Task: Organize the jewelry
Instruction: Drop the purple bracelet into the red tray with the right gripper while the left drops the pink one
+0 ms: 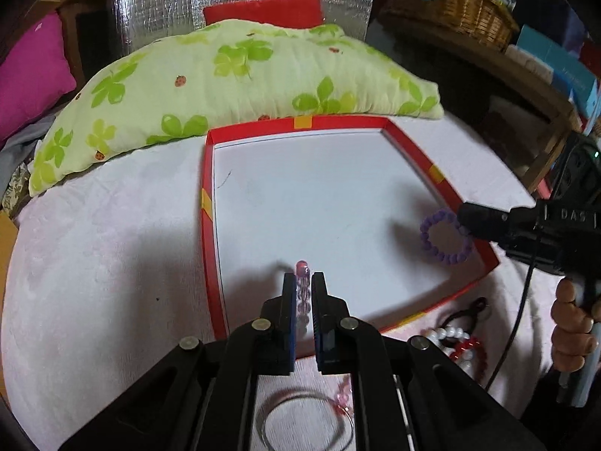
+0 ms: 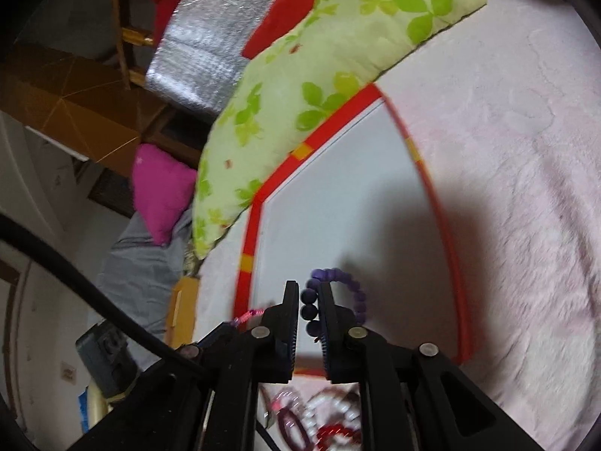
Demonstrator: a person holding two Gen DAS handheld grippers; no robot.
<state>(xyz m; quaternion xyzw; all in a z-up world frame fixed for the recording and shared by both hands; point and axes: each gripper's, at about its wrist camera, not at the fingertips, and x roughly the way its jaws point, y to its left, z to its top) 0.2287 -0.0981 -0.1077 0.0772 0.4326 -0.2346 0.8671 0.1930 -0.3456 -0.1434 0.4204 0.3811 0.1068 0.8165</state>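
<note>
A shallow red-rimmed box [image 1: 209, 221] with a white floor lies on the pale pink blanket. My left gripper [image 1: 303, 278] is shut on a pink clear bead bracelet [image 1: 302, 293], held over the box's near edge. My right gripper [image 2: 310, 289] is shut on a purple bead bracelet [image 2: 347, 282], held over the box's near right corner; this bracelet also shows in the left wrist view [image 1: 445, 236]. The box rim shows in the right wrist view [image 2: 246, 259] too.
Loose jewelry lies on the blanket in front of the box: a silver hoop [image 1: 308, 421], white and red beads [image 1: 460, 344], a dark bracelet [image 1: 471, 310]. A green floral pillow [image 1: 225, 86] lies behind the box. A wicker basket [image 1: 450, 3] stands at the far right.
</note>
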